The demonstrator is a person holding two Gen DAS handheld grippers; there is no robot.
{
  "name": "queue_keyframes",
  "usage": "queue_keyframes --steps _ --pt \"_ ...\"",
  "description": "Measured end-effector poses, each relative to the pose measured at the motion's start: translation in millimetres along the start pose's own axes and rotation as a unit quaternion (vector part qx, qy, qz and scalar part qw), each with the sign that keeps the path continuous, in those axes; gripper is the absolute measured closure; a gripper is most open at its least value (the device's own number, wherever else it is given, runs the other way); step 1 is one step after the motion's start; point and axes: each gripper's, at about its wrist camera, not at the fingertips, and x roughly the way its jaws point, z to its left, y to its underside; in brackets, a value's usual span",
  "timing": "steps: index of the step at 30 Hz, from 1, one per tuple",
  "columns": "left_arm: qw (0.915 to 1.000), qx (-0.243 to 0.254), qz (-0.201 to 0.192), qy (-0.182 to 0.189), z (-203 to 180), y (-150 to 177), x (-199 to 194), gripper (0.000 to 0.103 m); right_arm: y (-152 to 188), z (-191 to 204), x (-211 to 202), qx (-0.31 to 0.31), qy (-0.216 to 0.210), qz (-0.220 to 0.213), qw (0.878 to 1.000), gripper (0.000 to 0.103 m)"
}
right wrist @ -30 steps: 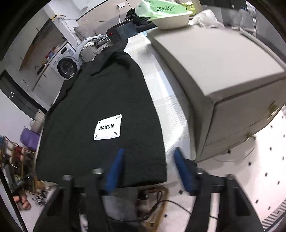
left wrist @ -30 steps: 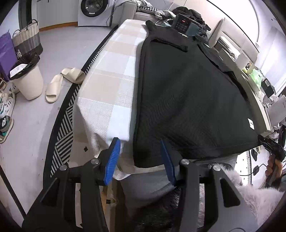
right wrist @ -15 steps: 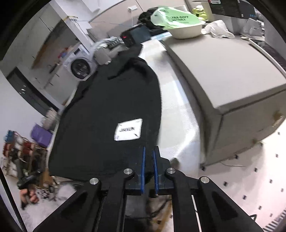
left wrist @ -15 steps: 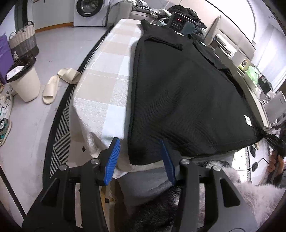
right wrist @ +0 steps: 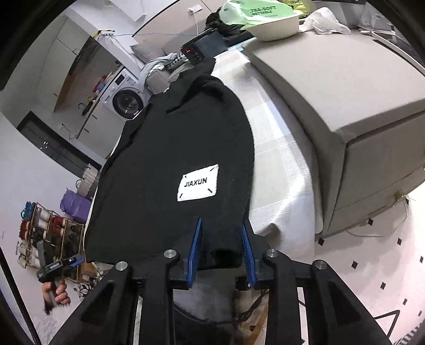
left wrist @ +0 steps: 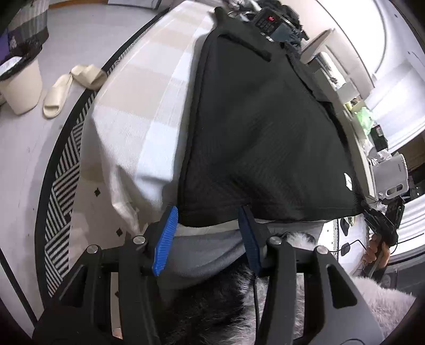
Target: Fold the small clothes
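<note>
A black knit garment (left wrist: pixel 265 127) with a white JIAXUN label (right wrist: pixel 198 183) lies flat on a table under a checked cloth (left wrist: pixel 143 111). My left gripper (left wrist: pixel 208 212) is open at the garment's near left corner, with the hem between its blue fingertips. My right gripper (right wrist: pixel 221 236) is at the near right corner. Its jaws are opening, and the bunched black corner (right wrist: pixel 220 252) sits between the pads. Each view shows the other gripper held in a hand: the right one (left wrist: pixel 382 220) and the left one (right wrist: pixel 58 265).
A grey cabinet (right wrist: pixel 345 87) stands hard against the table's right side, with a basin and a green bag (right wrist: pixel 271 24) on top. A device with a red display (left wrist: pixel 268 21) lies at the far end. On the floor to the left are slippers (left wrist: pixel 69 90), a bin (left wrist: pixel 20 87) and a shoe rack (right wrist: pixel 45 233).
The right jaws went from wide to shut and now stand partly apart around the garment's corner. The left gripper tipped down toward the hem with its jaws unchanged.
</note>
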Motion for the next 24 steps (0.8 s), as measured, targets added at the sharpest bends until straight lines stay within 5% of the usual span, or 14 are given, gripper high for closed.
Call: queue_keyframes --steps 11,18,24 --pt "0.9992 -0.001 -0.018 0.035 7 2 8 0.060 0 6 2 -0.022 -0.014 -0.008 1.000 0.073" --pt "0.9999 -0.010 0.002 -0.007 15 1 15 0.060 0 6 0 -0.028 -0.011 -0.005 1.000 0.073" --pt "0.9989 -0.032 -0.017 0.031 24 -2 21 0.049 -2 7 4 -0.026 -0.014 -0.002 1.000 0.073"
